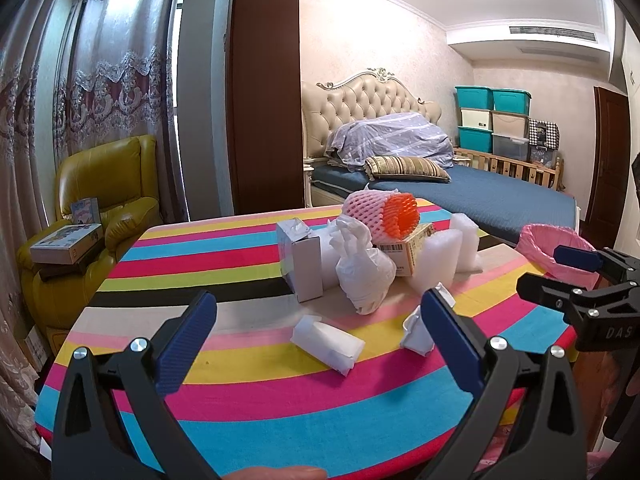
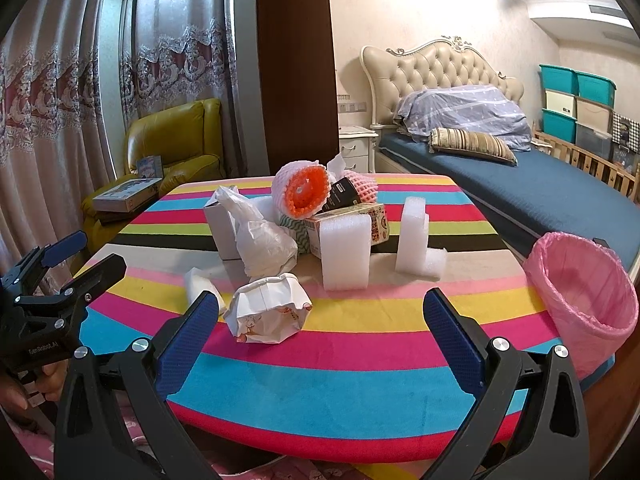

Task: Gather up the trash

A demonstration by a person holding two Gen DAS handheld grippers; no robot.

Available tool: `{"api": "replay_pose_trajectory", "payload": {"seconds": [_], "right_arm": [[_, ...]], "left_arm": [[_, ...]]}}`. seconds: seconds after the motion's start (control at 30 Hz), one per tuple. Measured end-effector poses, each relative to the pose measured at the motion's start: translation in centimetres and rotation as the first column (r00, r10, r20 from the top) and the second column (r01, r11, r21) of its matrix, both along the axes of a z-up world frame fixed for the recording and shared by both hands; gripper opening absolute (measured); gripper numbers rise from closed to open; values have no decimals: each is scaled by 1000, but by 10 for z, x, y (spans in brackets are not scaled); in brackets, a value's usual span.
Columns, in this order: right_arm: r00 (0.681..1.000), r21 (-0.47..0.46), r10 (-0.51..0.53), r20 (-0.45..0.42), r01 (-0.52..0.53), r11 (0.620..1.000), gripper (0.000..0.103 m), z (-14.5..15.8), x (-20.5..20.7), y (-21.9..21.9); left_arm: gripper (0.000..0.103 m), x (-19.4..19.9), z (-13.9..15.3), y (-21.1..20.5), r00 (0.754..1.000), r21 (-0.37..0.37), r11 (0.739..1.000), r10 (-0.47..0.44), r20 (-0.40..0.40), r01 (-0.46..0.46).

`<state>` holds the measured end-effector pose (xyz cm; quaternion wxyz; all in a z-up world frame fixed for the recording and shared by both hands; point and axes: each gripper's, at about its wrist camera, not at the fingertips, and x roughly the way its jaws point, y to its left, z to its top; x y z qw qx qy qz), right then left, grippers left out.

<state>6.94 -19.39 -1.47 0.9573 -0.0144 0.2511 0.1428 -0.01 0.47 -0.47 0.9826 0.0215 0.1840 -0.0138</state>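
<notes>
Trash lies piled on a striped table [image 1: 280, 380] [image 2: 340, 376]: a white carton [image 1: 300, 264] [image 2: 220, 228], a knotted white bag [image 1: 366, 276] [image 2: 264, 244], pink and orange foam nets [image 1: 384, 212] [image 2: 304, 192], foam blocks [image 1: 440, 256] [image 2: 346, 252], a crumpled paper wrapper [image 2: 268, 312] [image 1: 418, 334] and a small white pack [image 1: 328, 340] [image 2: 200, 284]. My left gripper [image 1: 318, 312] is open over the near table, the pack between its fingers. My right gripper [image 2: 320, 312] is open with the wrapper between its fingers. A pink-lined bin [image 1: 556, 252] [image 2: 584, 296] stands at the table's right.
A yellow armchair [image 1: 92, 216] [image 2: 172, 144] with boxes stands left of the table. A bed [image 1: 460, 196] [image 2: 520, 188] lies behind on the right, with stacked storage bins [image 1: 496, 124]. A brown pillar [image 1: 264, 88] and curtains [image 1: 104, 68] stand behind.
</notes>
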Motion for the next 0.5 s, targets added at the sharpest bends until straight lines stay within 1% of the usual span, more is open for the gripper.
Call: {"api": "replay_pose_trajectory", "payload": {"seconds": [0.5], "right_arm": [[1000, 5, 1, -11, -1, 1000, 96, -3, 1, -1]], "left_arm": [[99, -2, -1, 2, 1000, -5, 1000, -1, -5, 1]]}}
